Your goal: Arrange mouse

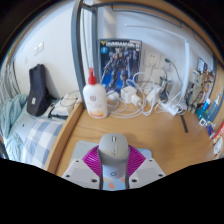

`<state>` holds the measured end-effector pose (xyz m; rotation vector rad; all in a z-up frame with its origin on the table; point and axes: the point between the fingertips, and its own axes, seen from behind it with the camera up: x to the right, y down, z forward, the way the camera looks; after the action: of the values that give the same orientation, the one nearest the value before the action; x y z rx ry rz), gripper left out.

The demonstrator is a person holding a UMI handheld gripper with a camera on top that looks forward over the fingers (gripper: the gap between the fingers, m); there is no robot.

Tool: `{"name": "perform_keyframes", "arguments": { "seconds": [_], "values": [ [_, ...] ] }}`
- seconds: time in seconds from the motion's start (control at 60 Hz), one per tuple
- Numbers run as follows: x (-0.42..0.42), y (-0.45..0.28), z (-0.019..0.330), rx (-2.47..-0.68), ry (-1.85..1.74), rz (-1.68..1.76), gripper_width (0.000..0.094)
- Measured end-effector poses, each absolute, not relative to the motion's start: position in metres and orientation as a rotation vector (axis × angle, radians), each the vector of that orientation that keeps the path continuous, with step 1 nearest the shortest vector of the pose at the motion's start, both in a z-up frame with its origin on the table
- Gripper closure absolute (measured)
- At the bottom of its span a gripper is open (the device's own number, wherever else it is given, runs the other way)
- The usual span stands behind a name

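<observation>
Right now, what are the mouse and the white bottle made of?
The mouse, held between the claw fingers, looks like matte grey plastic: smooth, dull, no glare. The white bottle with a red cap seems to be soft-sheen plastic, opaque. The table looks like light wood.

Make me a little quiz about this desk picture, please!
1. True or false: the mouse sits between the gripper fingers.
2. Which stands beyond the mouse on the desk? A) a white bottle with a red cap, B) a green cup, C) a banana.
3. Fill in: the colourful box leans against the ____.

Key: 1 true; 2 A; 3 wall.
</observation>
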<state>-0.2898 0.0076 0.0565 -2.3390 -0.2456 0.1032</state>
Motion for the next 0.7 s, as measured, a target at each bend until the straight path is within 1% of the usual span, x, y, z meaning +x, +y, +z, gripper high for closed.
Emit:
{"name": "perform_keyframes", "arguments": {
  "seconds": [0.067, 0.167, 0.183, 0.25, 0.267, 0.3, 0.367, 0.467, 0.55, 0.583, 0.633, 0.65, 0.683, 0.7],
  "values": [
    [-0.292, -0.005, 0.03, -2.386, -0.27, 0.089, 0.0646],
    [-0.296, -0.017, 0.003, -2.423, -0.288, 0.078, 0.0646],
    [-0.296, -0.02, -0.002, -2.433, -0.289, 0.074, 0.0626],
    [-0.296, -0.028, -0.016, -2.469, -0.279, 0.091, 0.0627],
    [-0.296, -0.031, -0.02, -2.481, -0.277, 0.09, 0.0602],
    [-0.296, -0.029, -0.018, -2.465, -0.275, 0.09, 0.0604],
    [-0.293, -0.032, -0.019, -2.471, -0.269, 0.073, 0.0571],
    [-0.295, -0.034, -0.022, -2.491, -0.24, 0.084, 0.0476],
    [-0.295, -0.033, -0.022, -2.486, -0.244, 0.079, 0.0427],
    [-0.292, -0.033, -0.022, -2.491, -0.249, 0.063, 0.0365],
    [-0.284, -0.033, -0.018, -2.498, -0.24, 0.021, 0.0224],
    [-0.284, -0.033, -0.015, -2.498, -0.24, 0.015, 0.0107],
    [-0.283, -0.032, -0.007, -2.497, -0.24, 0.015, 0.0053],
    [-0.283, -0.031, -0.002, -2.495, -0.237, 0.02, 0.0064]
  ]
}}
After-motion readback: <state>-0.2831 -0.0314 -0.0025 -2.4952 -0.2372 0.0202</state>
